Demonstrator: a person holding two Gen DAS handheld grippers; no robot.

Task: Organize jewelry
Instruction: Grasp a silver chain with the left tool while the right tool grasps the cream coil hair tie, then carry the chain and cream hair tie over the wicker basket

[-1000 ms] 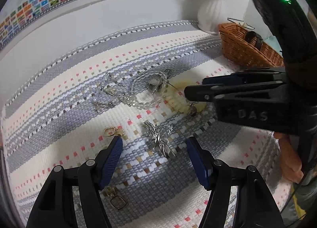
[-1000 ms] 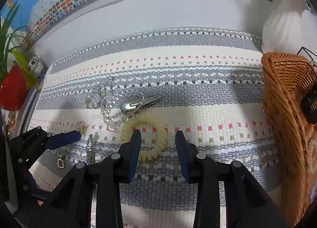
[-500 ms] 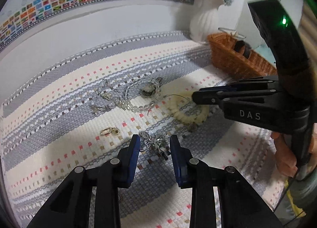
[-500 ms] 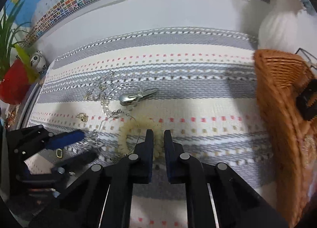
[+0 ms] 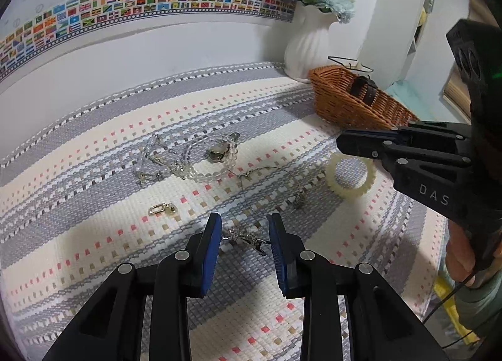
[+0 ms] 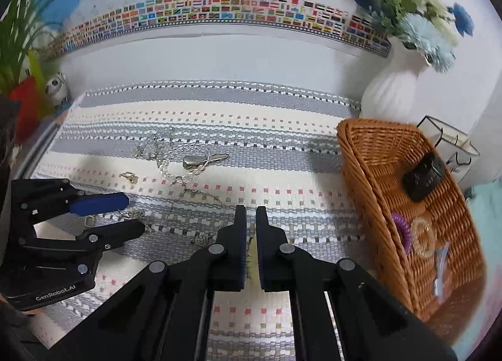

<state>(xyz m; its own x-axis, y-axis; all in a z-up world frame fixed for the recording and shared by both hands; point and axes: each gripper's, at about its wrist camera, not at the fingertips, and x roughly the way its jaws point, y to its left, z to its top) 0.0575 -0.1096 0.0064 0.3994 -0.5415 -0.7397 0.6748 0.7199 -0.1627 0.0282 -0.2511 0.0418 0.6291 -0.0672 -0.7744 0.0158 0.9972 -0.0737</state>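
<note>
My left gripper (image 5: 244, 229) is shut on a silver charm piece (image 5: 246, 238), lifted just above the woven mat (image 5: 94, 254). My right gripper (image 6: 250, 220) is shut on a cream spiral hair tie (image 5: 350, 176), which hangs from its jaws in the left wrist view; in the right wrist view only a cream sliver shows between the fingers (image 6: 251, 256). On the mat lie a clear bead bracelet (image 5: 204, 160), a silver clip (image 6: 204, 159), a small gold clasp (image 5: 161, 209) and a thin chain (image 5: 269, 185). The wicker basket (image 6: 370, 154) stands at the right.
The basket holds a purple spiral tie (image 6: 402, 229), a clear spiral tie (image 6: 423, 237) and a dark item (image 6: 423, 176). A white vase (image 5: 309, 44) with flowers stands behind it. A red pot with a plant (image 6: 22, 103) is at far left. A wall runs behind the mat.
Both grippers closed from open. The left one took the silver charm piece, the right one took the cream hair tie. Both have risen and pulled back from the mat.
</note>
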